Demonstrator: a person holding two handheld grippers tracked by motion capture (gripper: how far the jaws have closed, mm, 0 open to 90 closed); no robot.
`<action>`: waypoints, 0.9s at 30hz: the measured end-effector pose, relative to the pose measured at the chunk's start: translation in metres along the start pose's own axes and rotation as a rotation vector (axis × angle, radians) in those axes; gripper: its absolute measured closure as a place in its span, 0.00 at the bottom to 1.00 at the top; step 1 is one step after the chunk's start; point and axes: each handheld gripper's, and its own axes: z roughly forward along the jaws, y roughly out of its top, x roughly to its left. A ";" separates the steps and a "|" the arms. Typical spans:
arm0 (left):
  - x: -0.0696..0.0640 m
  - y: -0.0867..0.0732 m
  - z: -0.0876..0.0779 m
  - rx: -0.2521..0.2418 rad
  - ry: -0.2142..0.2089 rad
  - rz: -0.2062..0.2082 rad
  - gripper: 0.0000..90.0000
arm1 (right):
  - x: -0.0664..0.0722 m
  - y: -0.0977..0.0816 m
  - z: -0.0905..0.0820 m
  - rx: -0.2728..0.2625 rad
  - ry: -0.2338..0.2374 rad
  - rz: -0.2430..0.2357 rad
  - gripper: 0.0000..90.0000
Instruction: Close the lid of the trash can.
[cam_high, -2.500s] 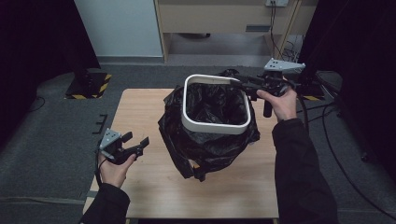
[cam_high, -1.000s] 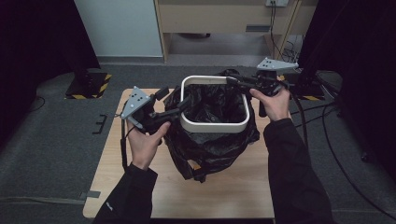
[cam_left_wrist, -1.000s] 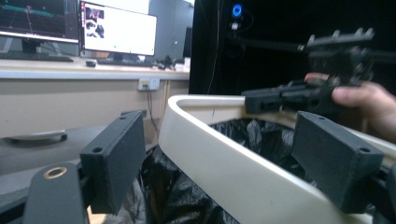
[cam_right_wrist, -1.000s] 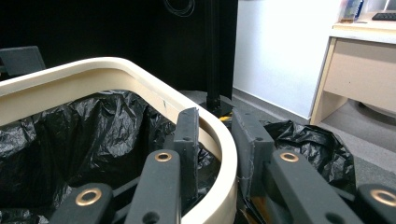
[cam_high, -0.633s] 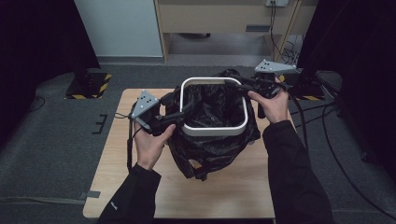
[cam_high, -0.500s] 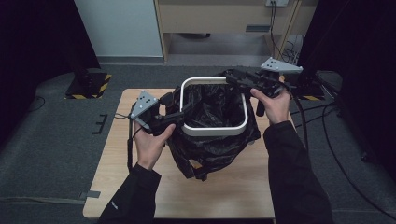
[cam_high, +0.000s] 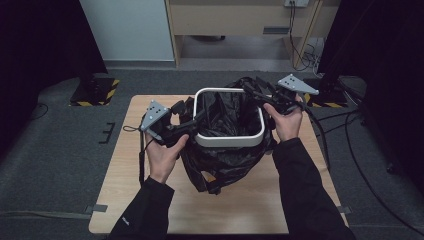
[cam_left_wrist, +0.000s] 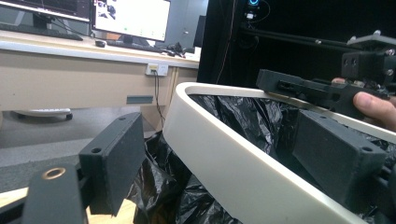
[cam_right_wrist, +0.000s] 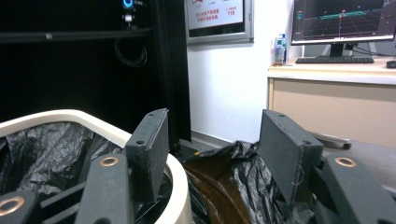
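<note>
A white, rounded-square bin rim (cam_high: 227, 141) stands mid-table, with a black bag (cam_high: 225, 167) lining it and bulging down around its outside. My left gripper (cam_high: 196, 118) is open and straddles the rim's left side; in the left gripper view the rim (cam_left_wrist: 219, 161) passes between the two jaws, one outside and one over the bag (cam_left_wrist: 247, 112) inside. At the far right corner my right gripper (cam_high: 253, 90) is open as well. In the right gripper view one jaw is beside the rim (cam_right_wrist: 180, 186) and the other over loose bag (cam_right_wrist: 243, 179) outside it.
The wooden table (cam_high: 150, 200) has bare board in front of and beside the bag. Grey carpet surrounds it. A black-and-yellow striped base (cam_high: 95, 90) sits on the floor at left, cables (cam_high: 345, 125) trail at right, and a cabinet (cam_high: 235, 20) stands behind.
My left gripper has travelled from the table's left edge to the bin and now straddles its left rim. The right gripper has stayed at the far right corner, shifting only slightly.
</note>
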 end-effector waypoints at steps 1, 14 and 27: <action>0.000 0.000 0.000 0.000 0.003 0.002 0.18 | 0.000 0.000 0.000 -0.002 -0.003 0.003 0.48; 0.003 0.012 -0.023 -0.030 0.010 0.046 0.22 | -0.010 0.020 -0.030 -0.073 -0.035 0.029 0.28; 0.051 -0.027 -0.088 0.048 0.117 0.021 0.20 | -0.038 -0.007 -0.091 -0.047 -0.080 0.138 0.22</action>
